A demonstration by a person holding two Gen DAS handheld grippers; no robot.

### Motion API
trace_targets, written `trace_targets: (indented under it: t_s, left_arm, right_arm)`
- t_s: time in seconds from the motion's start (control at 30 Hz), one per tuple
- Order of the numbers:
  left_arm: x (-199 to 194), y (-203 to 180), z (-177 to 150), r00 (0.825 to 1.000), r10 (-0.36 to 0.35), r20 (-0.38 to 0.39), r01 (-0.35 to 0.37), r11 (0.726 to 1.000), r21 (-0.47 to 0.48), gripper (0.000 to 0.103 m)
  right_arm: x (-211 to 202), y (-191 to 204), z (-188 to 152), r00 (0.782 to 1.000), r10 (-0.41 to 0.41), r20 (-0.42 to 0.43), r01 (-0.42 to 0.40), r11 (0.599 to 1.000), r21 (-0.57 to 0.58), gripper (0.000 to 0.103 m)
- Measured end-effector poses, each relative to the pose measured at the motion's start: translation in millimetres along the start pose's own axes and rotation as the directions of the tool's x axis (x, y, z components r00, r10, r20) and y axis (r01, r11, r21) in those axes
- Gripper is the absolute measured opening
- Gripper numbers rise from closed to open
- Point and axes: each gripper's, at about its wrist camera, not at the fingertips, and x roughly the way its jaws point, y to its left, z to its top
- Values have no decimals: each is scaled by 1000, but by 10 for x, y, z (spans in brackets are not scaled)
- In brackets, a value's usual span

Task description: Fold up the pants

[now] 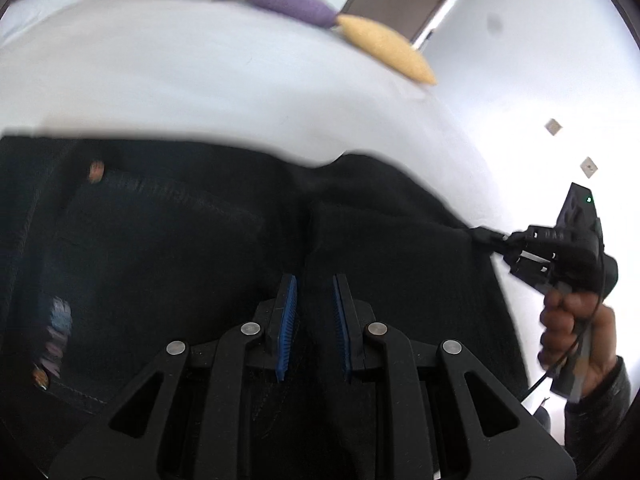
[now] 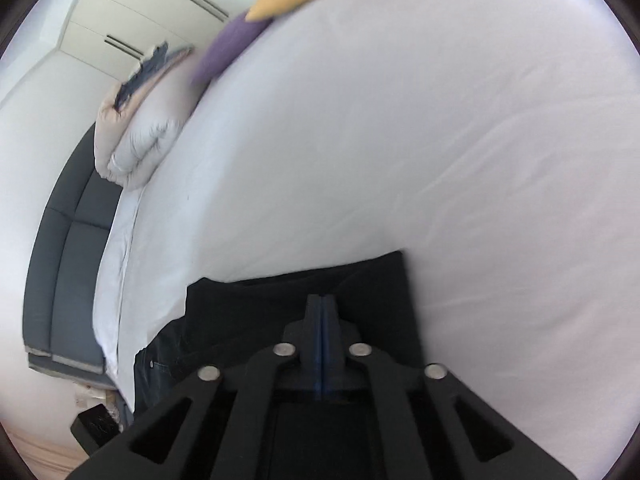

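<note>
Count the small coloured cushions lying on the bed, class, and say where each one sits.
2. A purple cushion and a yellow cushion lie side by side, apparently touching, at the far edge of the white bed, beyond the black pants. Others may lie out of view.

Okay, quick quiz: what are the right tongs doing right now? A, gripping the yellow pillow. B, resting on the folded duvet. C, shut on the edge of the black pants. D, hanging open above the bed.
C: the right tongs have their blue pads pressed together on the edge of the black pants, and the left wrist view shows them pinching that edge.
</note>
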Motion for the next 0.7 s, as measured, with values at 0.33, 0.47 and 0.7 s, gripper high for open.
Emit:
trace_targets:
  t_s: [0.33,0.47,0.7]
  left_arm:
    - [228,-243,-237,993,15,-118,1,991,135,17]
    - [149,-194,-322,994,5,-114,12,989,147,17]
    - [8,-126,-463,996,3,-93,12,988,156,17]
  right_arm:
    - [427,-153,-202,948,242,-205,-227,969,94,10]
    - [235,-245,-505,937,257,-237,-254,966,45,11]
    - [-414,-424,-1319,910,303,-282,-317,948,-3,16]
